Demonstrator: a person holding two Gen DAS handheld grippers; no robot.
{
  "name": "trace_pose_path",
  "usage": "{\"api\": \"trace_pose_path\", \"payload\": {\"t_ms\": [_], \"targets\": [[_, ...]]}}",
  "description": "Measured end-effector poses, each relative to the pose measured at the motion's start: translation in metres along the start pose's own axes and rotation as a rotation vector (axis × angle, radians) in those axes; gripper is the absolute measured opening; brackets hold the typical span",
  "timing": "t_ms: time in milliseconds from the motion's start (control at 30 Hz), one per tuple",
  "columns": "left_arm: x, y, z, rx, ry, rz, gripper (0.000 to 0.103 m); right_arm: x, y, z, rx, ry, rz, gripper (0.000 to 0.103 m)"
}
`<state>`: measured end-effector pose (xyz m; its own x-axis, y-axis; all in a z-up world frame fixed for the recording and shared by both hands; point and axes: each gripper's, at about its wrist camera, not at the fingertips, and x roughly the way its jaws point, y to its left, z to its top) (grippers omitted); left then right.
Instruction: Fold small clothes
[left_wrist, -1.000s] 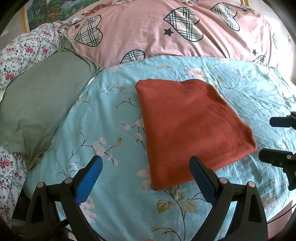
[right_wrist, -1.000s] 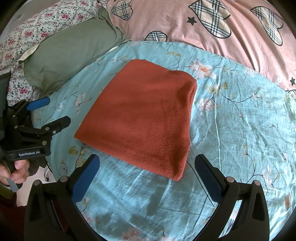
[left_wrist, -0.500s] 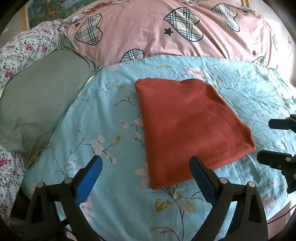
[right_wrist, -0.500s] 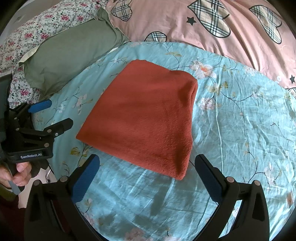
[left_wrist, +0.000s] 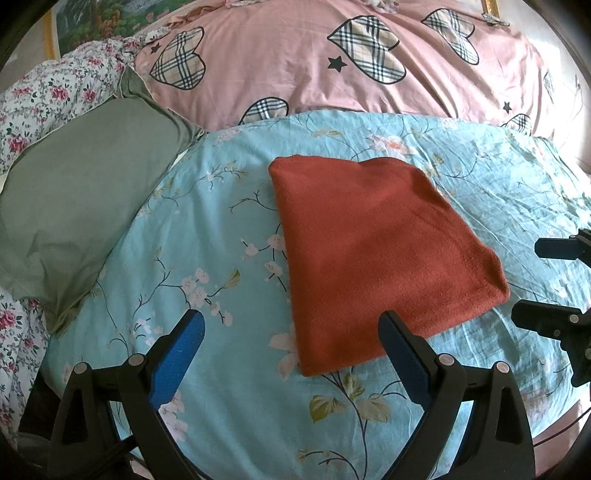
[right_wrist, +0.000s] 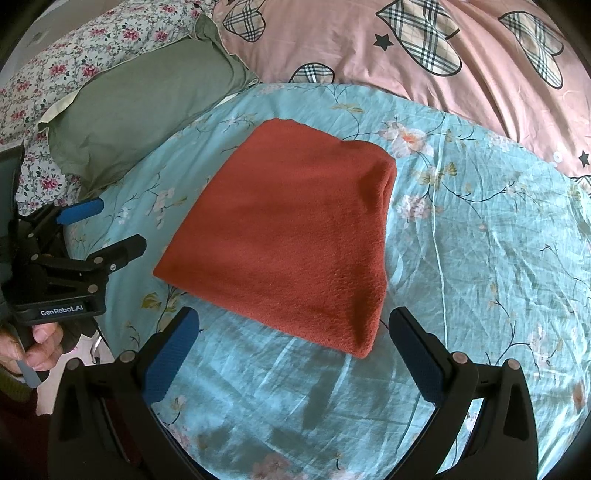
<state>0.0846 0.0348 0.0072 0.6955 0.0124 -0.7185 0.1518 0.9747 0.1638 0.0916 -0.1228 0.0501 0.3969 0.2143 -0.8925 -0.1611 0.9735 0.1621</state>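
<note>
A rust-red garment lies folded into a flat rectangle on the light blue floral sheet. It also shows in the right wrist view. My left gripper is open and empty, hovering near the garment's near left corner. My right gripper is open and empty, hovering just short of the garment's near edge. Each gripper shows in the other's view: the right one at the right edge, the left one at the left edge, held by a hand.
A grey-green pillow lies left of the garment. A pink quilt with plaid hearts is bunched behind it. A floral pillow sits at the far left. The bed's front edge is near both grippers.
Both grippers have drawn back a little from the garment and stay open. The garment has not moved.
</note>
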Motion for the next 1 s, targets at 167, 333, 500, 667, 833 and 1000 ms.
{"api": "trace_pose_path", "payload": {"t_ms": [167,333,500,667,833,1000], "targets": [[-0.0006,-0.0011,-0.0004,-0.002,0.001,-0.001,0.096,-0.0014,0.0006,0.0006,0.0,-0.007,-0.001,0.102],[-0.0012,-0.0013,0.0,-0.002,0.0,-0.002,0.096,-0.0029,0.0003,0.002,0.002,-0.013,-0.004,0.102],[-0.0012,-0.0011,0.0,-0.003,0.0,-0.002,0.096,-0.0032,0.0,0.0026,0.003,-0.014,-0.004,0.102],[-0.0016,-0.0019,0.0004,-0.004,0.001,-0.002,0.096,-0.0032,-0.0003,0.0028,0.001,-0.014,-0.003,0.102],[-0.0019,-0.0019,0.0009,-0.001,-0.002,-0.003,0.096,-0.0033,0.0015,0.0033,0.0,-0.012,-0.005,0.102],[-0.0019,-0.0016,0.0017,-0.001,-0.001,-0.003,0.096,-0.0033,0.002,0.0035,0.001,-0.013,-0.006,0.102]]}}
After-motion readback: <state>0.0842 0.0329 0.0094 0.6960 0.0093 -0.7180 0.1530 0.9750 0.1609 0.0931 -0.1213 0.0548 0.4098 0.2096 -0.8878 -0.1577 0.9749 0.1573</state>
